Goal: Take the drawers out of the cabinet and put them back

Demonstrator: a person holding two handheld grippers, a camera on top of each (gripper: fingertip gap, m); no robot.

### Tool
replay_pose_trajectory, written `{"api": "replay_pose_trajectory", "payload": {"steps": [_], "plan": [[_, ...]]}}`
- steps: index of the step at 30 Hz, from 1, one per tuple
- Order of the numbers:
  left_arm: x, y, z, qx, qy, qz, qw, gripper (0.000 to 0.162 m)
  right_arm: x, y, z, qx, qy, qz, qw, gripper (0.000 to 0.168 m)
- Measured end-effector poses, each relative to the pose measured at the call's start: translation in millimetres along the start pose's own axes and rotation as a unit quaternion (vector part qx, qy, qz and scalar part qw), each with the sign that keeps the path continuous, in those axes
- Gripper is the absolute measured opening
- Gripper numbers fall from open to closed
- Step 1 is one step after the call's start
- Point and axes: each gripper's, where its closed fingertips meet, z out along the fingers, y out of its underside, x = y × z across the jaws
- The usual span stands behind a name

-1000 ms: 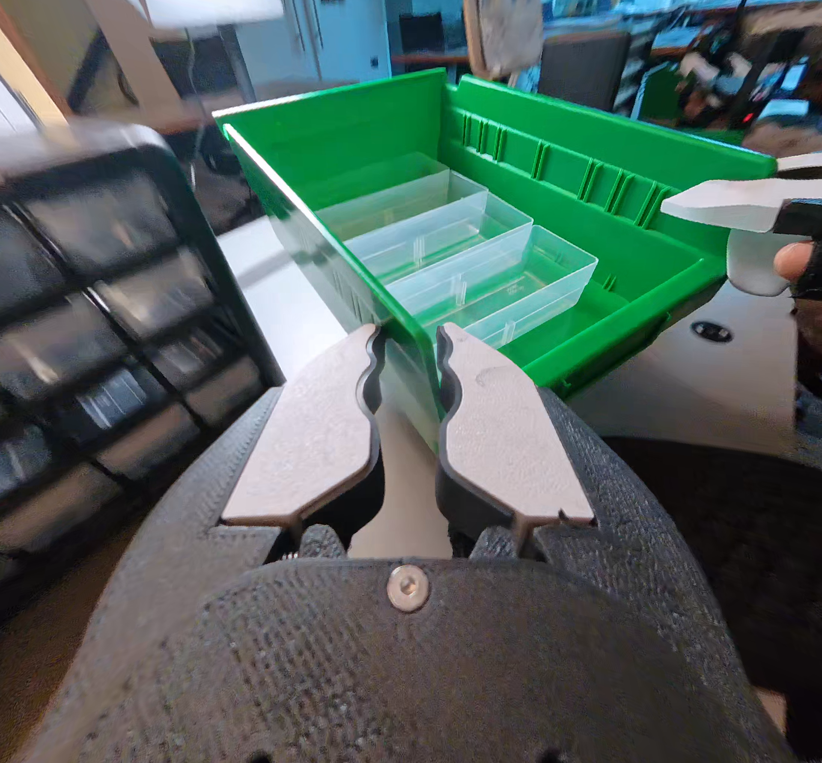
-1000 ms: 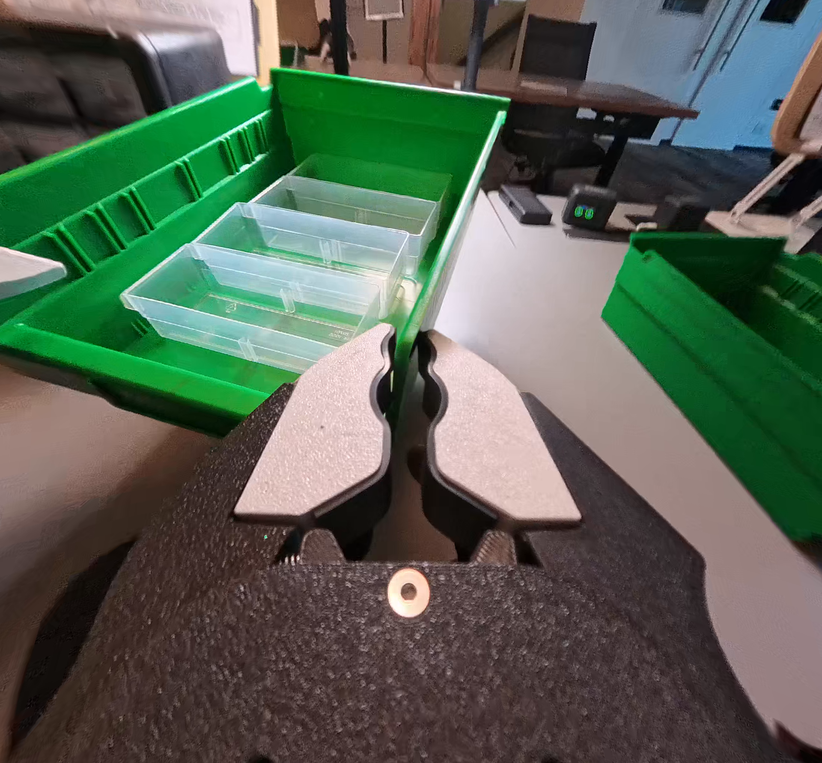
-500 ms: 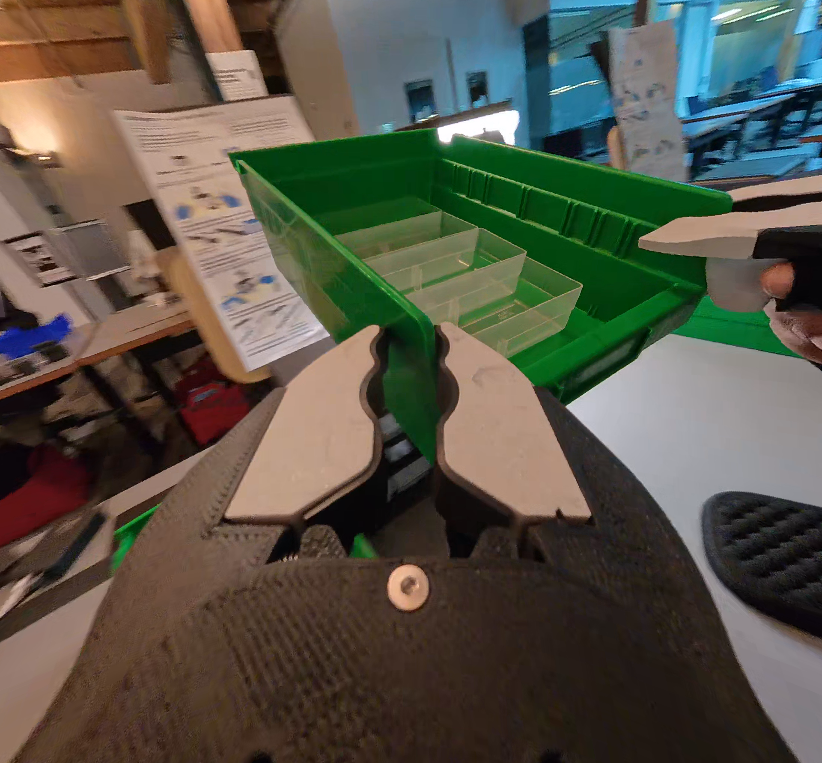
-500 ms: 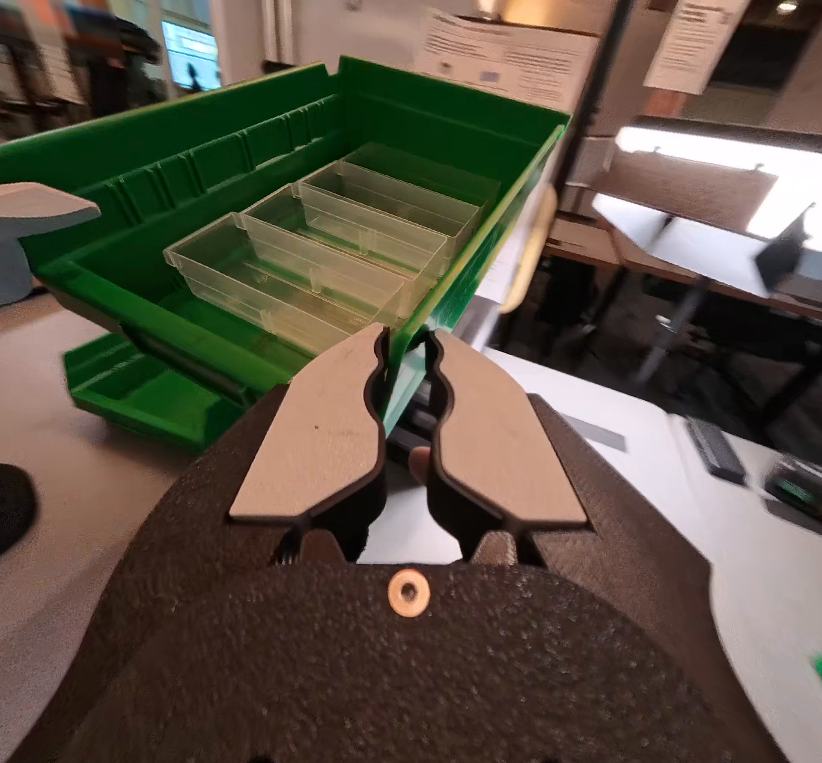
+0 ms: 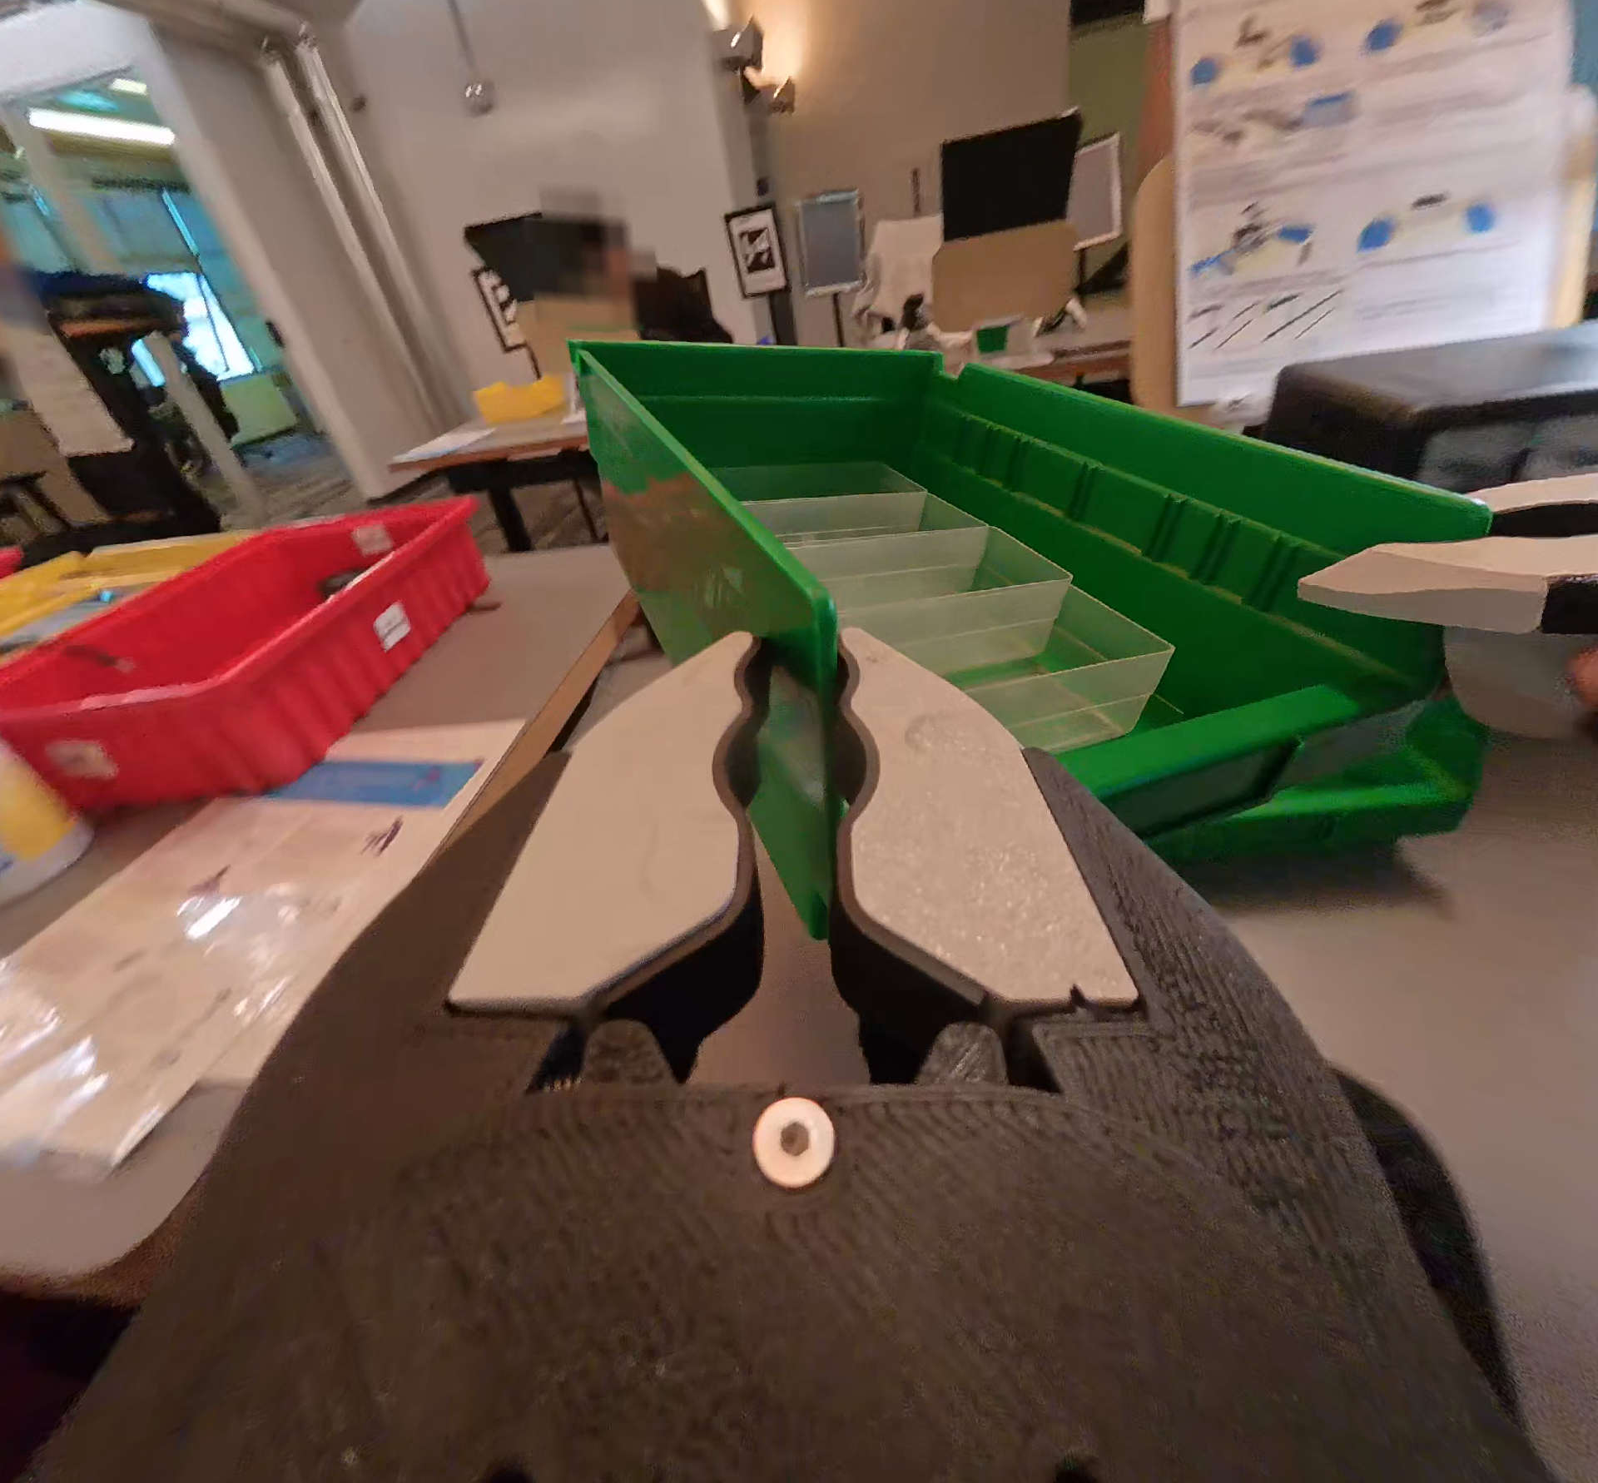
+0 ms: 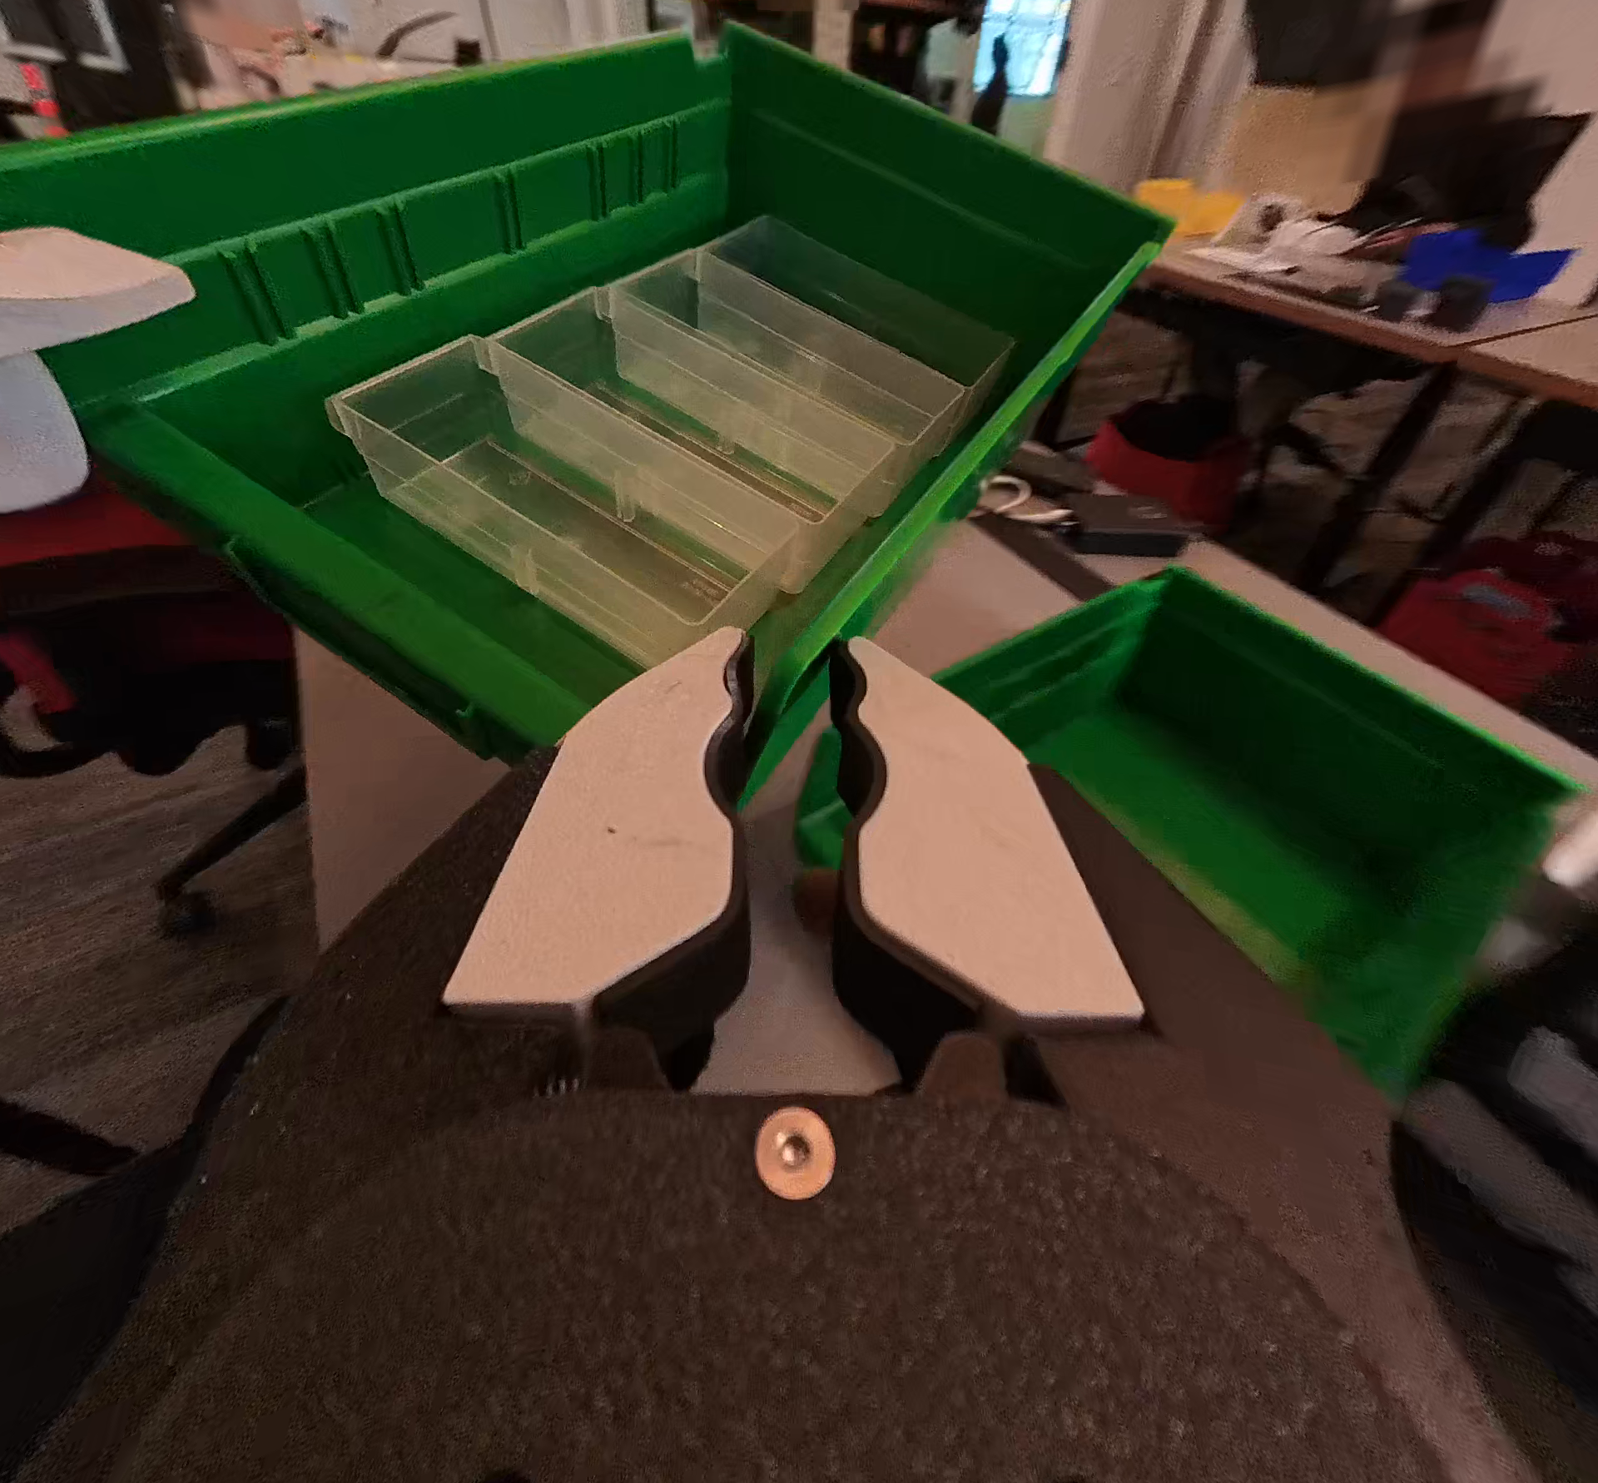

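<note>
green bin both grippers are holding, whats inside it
The green bin holds four clear plastic drawers side by side, all apparently empty. The bin floor beneath them shows only dimly through the plastic.

A lab workspace: wall poster (image 5: 1375,144), cluttered worktables (image 6: 1349,309), red bin (image 5: 233,646).

Bin (image 5: 709,568) — side wall between the left gripper (image 5: 795,698) fingers; opposite wall in the right gripper (image 6: 787,694). Clear drawers (image 6: 657,438) in a row inside it. Second bin (image 6: 1280,784) right of the right gripper; tray (image 5: 225,646) left of the left gripper, papers (image 5: 199,905) before it.
</note>
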Motion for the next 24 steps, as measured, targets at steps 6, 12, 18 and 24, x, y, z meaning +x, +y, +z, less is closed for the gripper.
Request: {"api": "replay_pose_trajectory", "payload": {"steps": [6, 12, 18, 24], "plan": [[-65.8, 80.3, -8.6, -0.023, -0.025, -0.017, 0.999, 0.009, -59.7, 64.1, 70.3, -0.058, -0.051, -0.009, 0.997, 0.019], [-69.5, 138.9, 6.4, -0.019, -0.025, -0.016, 0.999, 0.009, -60.6, 120.6, 95.3, -0.107, -0.059, -0.017, 0.992, 0.020], [-58.8, 168.3, 24.8, -0.035, -0.002, -0.030, 0.999, 0.009, -53.5, 146.4, 85.5, -0.165, -0.118, -0.080, 0.976, 0.028], [-36.4, 198.1, 39.1, -0.120, 0.023, 0.045, 0.991, 0.020, -9.5, 148.3, 37.7, -0.235, -0.133, -0.172, 0.947, 0.053]]}}
